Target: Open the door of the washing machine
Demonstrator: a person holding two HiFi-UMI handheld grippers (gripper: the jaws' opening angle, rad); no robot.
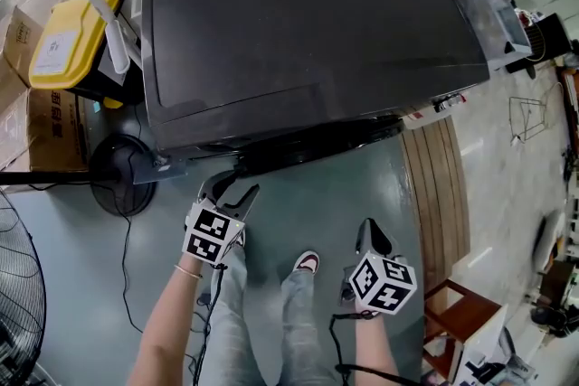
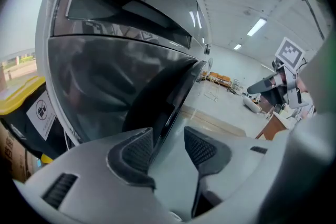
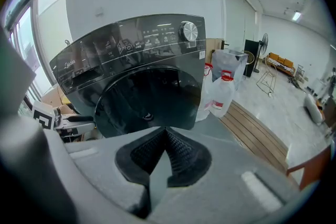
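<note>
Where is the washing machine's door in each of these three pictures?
Head view: the door, a dark band below the machine's top, centre.
Left gripper view: its dark edge, centre, inside the open left claw.
Right gripper view: big dark circle, centre.
Shared landmark: left claw.

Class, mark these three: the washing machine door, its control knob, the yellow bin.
washing machine door (image 3: 149, 107), right gripper view, middle of the dark glass.
control knob (image 3: 189, 31), right gripper view, its silver face.
yellow bin (image 1: 77, 36), head view, its lid.
</note>
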